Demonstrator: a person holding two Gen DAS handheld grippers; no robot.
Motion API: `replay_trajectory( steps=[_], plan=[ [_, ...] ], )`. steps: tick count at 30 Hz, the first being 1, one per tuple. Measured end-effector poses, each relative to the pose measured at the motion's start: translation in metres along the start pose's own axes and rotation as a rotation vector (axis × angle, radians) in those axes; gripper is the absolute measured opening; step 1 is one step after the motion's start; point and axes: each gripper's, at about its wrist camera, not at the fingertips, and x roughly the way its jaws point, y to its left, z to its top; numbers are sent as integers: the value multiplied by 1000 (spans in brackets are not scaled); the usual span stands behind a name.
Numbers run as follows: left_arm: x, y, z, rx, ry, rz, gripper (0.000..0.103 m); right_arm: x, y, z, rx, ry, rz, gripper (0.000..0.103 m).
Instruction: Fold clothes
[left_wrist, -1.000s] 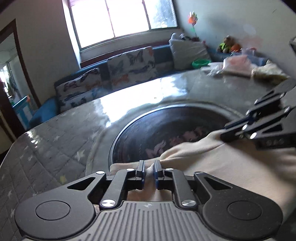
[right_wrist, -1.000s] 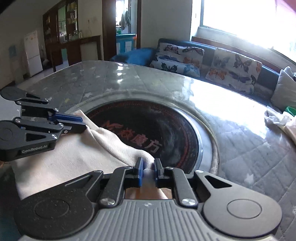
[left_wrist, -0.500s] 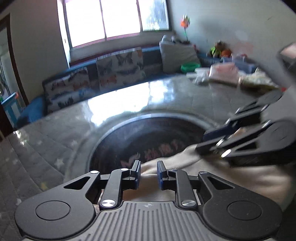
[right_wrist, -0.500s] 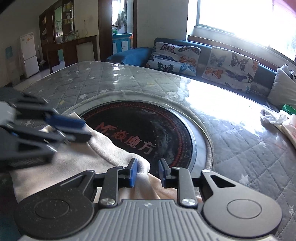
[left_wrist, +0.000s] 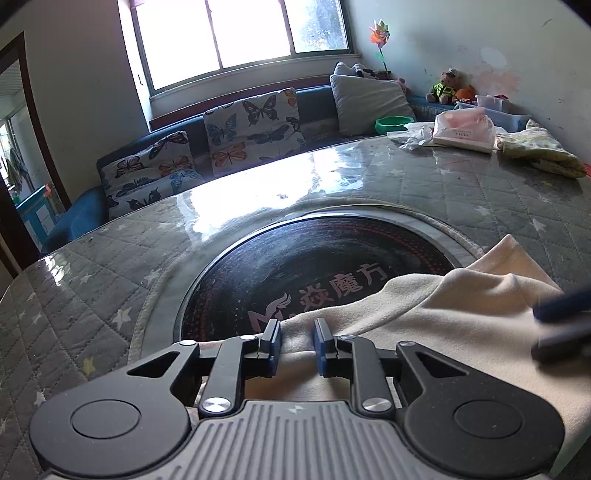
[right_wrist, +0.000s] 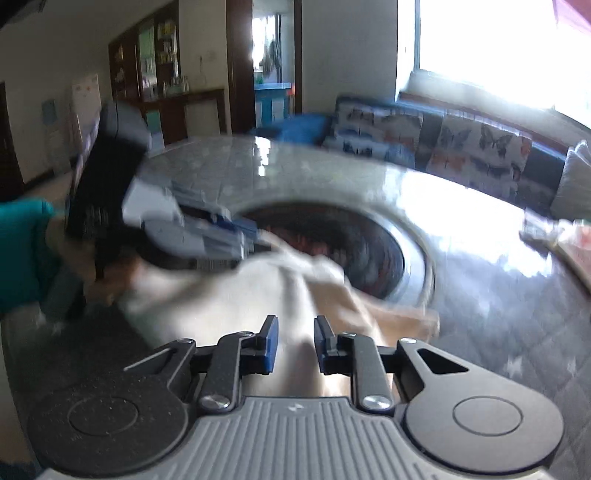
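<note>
A cream garment lies folded at the near edge of the round table, partly over the black glass centre plate. My left gripper is open just above the garment's near edge, holding nothing. In the blurred right wrist view the garment lies ahead and my right gripper is open and empty above it. The left gripper shows there at the garment's far left, blurred. The right gripper's blurred tips show at the right edge of the left wrist view.
The table has a grey quilted cover. At its far right lie a tissue pack, a green bowl and a yellow-green cloth. A sofa with butterfly cushions stands behind the table.
Both grippers have opened and let go of the garment's edge, which now lies on the table. The right gripper has drawn back and up, moving fast.
</note>
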Motion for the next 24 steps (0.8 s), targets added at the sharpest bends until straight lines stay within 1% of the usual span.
replay_trajectory(
  steps=[2,4,8,9,11,13,15,19,20,22,24],
  plan=[
    [0,-1,0,-4,2,7,23,3,-7,-4,30,5,-15,17],
    [1,-1,0,-10,3,9,24,0,-13,-3,56,-10,-41,18],
    [1,1,0,-21,1,12,27,-6,-28,5,106,-42,-61,18],
    [2,1,0,-22,-1,14,28,-5,-31,5,104,-39,-74,18],
    [2,1,0,-22,-3,24,31,6,-40,2,121,9,-70,18],
    [2,2,0,-28,-3,26,33,10,-43,-6,119,11,-92,18],
    [3,3,-1,-31,-5,28,35,10,-40,-8,101,5,-115,7],
    [3,5,-3,-35,-14,34,41,11,-39,-13,51,-2,-134,8],
    [3,6,-3,-43,-14,31,41,11,-40,-13,49,-5,-142,12],
    [2,10,-3,-63,-9,20,44,4,-41,-11,86,-16,-133,12],
    [1,12,-3,-77,-6,13,45,-11,-34,-7,82,-52,-118,12]
  ],
)
